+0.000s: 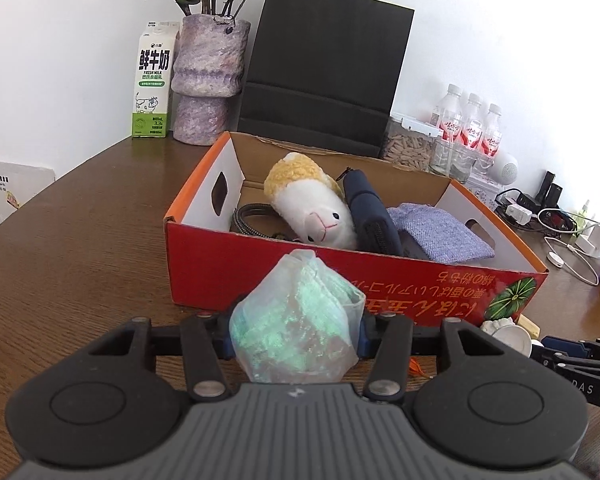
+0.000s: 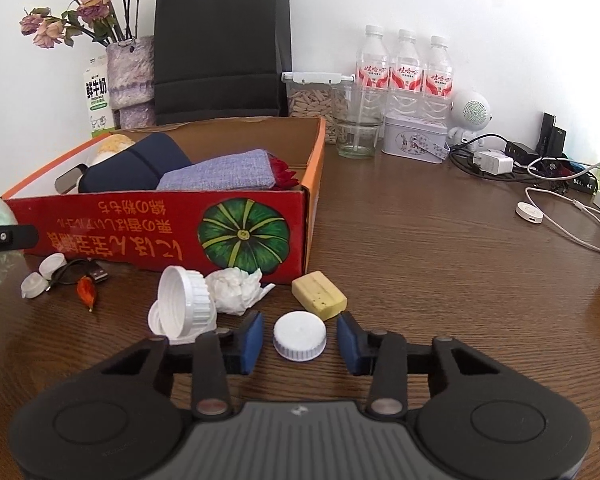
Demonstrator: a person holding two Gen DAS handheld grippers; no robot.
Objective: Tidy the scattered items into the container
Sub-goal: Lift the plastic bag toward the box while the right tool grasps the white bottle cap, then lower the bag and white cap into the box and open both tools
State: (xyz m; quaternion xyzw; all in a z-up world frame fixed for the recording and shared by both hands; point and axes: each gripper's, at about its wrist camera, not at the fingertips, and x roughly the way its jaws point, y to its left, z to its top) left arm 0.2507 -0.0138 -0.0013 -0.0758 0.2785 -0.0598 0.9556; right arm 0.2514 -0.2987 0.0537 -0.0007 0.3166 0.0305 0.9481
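My left gripper point(image 1: 296, 334) is shut on a translucent plastic pack with pale green contents point(image 1: 296, 316), held just in front of the red cardboard box point(image 1: 380, 280). The box holds a white plush toy point(image 1: 312, 208), a navy pouch point(image 1: 372, 216) and a lilac cloth pouch point(image 1: 440, 232). My right gripper point(image 2: 300, 338) is low over the table, open, with a small white cap point(image 2: 300, 334) between its blue pads point(image 2: 252, 338) and a thin gap on each side. Nearby lie a large white lid point(image 2: 184, 304), a crumpled tissue point(image 2: 236, 290) and a yellow block point(image 2: 319, 295).
Small white caps point(image 2: 44, 276), a USB cable point(image 2: 88, 274) and an orange petal point(image 2: 87, 298) lie by the box front. Behind stand a black paper bag point(image 2: 220, 48), vase point(image 2: 130, 80), milk carton point(image 1: 152, 84), water bottles point(image 2: 404, 68), a glass point(image 2: 356, 124), a tin point(image 2: 414, 140) and chargers with cables point(image 2: 540, 184).
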